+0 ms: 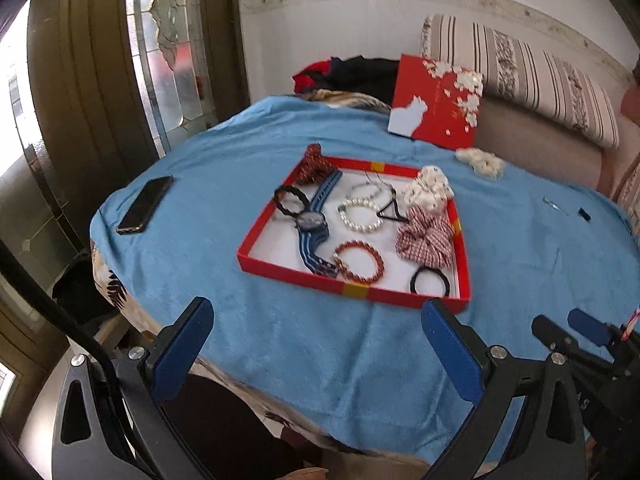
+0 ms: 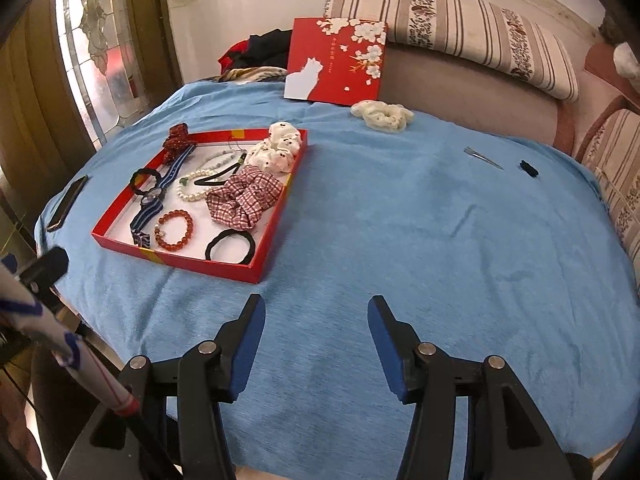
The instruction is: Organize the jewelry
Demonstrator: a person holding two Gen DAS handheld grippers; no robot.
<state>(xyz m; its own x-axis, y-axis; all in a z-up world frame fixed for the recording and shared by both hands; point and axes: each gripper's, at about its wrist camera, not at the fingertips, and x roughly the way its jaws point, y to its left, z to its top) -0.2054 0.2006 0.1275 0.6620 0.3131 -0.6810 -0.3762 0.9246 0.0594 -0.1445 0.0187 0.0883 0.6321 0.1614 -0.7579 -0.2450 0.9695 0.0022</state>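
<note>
Right wrist view: the right gripper (image 2: 316,344) hangs over bare blue cloth (image 2: 400,240) with its jaws apart and nothing between them. The red tray (image 2: 256,276) lies at about ten o'clock from those jaws, already filled with bracelets, a watch and scrunchies. Three things sit outside it on the cloth: a cream scrunchie (image 2: 382,117) at twelve o'clock beside the red lid (image 2: 336,66), and a silver hair clip (image 2: 482,158) with a small black clip (image 2: 528,168) at one o'clock. The silver clip's long axis runs from ten toward four o'clock.

The left gripper (image 1: 316,350), jaws wide and empty, faces the tray's near rim, so the right hand looks nearer the strays.

The lid carries a short line of writing, too small to read.
</note>
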